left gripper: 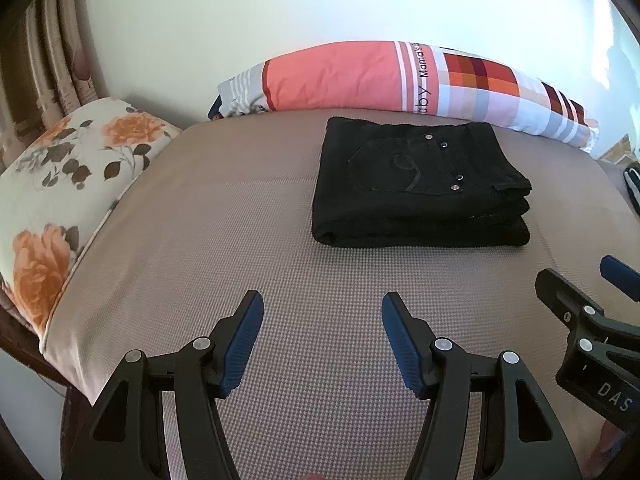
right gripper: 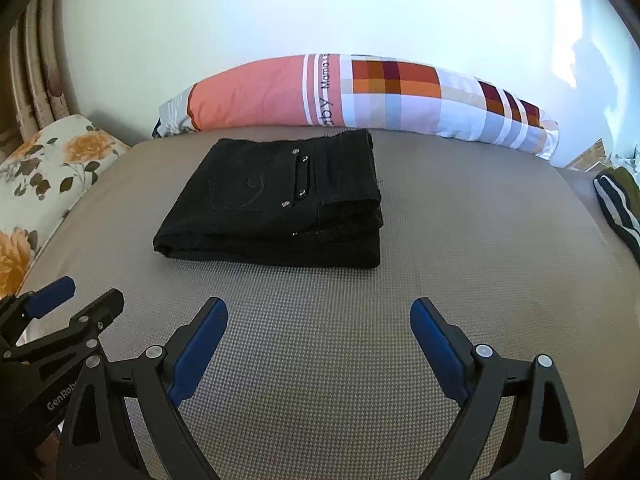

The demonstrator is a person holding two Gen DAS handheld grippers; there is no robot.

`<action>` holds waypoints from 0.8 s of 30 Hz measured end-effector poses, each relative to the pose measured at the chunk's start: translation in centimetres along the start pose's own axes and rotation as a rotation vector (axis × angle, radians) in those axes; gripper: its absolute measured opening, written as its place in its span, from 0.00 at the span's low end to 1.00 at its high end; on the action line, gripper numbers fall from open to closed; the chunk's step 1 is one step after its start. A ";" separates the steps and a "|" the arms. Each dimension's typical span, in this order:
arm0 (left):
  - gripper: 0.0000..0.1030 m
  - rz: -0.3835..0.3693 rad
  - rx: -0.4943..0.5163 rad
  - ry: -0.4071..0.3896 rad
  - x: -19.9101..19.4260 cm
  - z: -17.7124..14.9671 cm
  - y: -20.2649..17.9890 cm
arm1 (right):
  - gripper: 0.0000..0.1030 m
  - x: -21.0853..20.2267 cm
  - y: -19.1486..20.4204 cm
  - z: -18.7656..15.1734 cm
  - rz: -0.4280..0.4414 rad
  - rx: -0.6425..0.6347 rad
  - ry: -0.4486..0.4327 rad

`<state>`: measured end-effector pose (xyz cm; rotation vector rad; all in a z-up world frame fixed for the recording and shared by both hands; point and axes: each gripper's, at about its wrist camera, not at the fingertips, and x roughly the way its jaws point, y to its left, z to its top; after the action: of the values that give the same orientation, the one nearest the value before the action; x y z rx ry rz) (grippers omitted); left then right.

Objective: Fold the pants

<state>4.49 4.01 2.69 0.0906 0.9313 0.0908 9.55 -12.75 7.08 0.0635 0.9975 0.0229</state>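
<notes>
Jeans [left gripper: 416, 184], black and folded, lie on a bed [left gripper: 240, 240]; left claw [left gripper: 322, 344] and right claw [right gripper: 318, 354] hover open and empty.

- The black pants [left gripper: 420, 184] [right gripper: 276, 204] lay folded into a compact, layered rectangle, flat on the surface.
- A back pocket with curled stitching and metal rivets faced up.
- Folded edge at 6 o'clock; stacked layer ends at 3 o'clock.
</notes>
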 end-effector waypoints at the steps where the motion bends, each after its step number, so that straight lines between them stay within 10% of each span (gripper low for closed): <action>1: 0.61 0.003 -0.001 0.001 0.1 0.0 0.0 | 0.89 0.1 0.0 -0.1 0.000 -0.001 0.002; 24: 0.61 0.039 0.018 0.006 0.7 -0.7 -0.3 | 0.89 0.8 0.2 -0.6 -0.009 -0.015 0.032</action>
<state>4.36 3.83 1.68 0.1252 0.9367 0.1190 9.54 -12.47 6.09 0.0457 1.0297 0.0233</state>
